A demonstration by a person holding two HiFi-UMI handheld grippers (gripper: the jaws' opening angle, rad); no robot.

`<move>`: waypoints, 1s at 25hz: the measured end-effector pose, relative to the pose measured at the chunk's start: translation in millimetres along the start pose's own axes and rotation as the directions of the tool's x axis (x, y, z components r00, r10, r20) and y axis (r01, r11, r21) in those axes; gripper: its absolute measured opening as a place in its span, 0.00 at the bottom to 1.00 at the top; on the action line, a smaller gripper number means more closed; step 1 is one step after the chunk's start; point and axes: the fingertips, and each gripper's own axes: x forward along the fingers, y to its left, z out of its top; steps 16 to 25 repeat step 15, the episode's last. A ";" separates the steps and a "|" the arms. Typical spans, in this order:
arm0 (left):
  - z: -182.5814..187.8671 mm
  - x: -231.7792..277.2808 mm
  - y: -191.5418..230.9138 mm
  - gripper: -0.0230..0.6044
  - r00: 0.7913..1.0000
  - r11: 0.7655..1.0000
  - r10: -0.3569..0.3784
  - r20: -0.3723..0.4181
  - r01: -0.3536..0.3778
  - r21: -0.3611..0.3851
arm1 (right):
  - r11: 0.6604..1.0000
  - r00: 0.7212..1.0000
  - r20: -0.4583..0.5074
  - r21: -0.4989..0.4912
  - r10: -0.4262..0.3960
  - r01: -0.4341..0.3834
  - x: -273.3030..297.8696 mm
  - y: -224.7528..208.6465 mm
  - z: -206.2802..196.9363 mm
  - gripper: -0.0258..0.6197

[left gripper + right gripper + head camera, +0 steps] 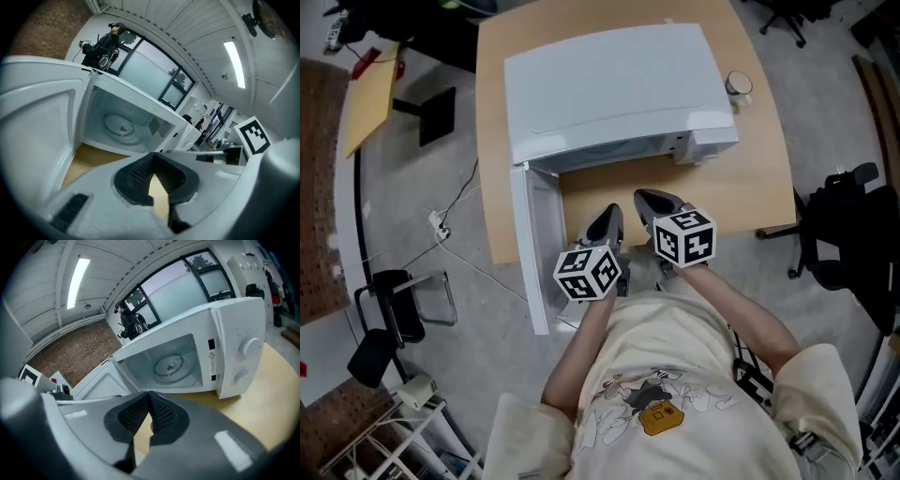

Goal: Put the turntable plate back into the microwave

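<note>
Right at the near edge of the tabletop (741, 192), the left tool (609, 217) is hovering with its jaws pressed together. In the left gripper view the ribbed pads (140, 171) are meeting at their tips, nothing caught between them, only pale wood showing through the wedge below. Just beside it, the right tool (649, 202) is doing the same: jaws closed, pads (161, 413) touching at the tips, gripping nothing. Both tools are pointing towards the open front of the microwave (609, 84), their marker cubes facing up at the head camera, and neither one is touching the appliance.

Moving outward, the door (530, 248) is standing wide open, swung out on the left side and reaching past the tabletop's edge. And the turntable plate (171, 365) is sitting inside the cavity, lying flat on its floor, roughly centred, well apart from both tools; the left gripper view is catching it too, a clear round disc under the white walls. The control knobs are showing on the panel to the right of the opening.

Further back, a small round white cup (739, 86) is standing at the microwave's far right corner. Off the tabletop, a black chair (844, 234) is waiting on the right, and a power strip (439, 223) with its cable is lying on the floor to the left.
</note>
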 end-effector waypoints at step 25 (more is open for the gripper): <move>-28.5 -1.5 3.7 0.03 0.990 0.989 0.030 -0.137 -0.009 0.148 | 0.991 0.991 -0.040 -0.034 -0.129 0.128 -9.6 -0.8 -46.3 0.05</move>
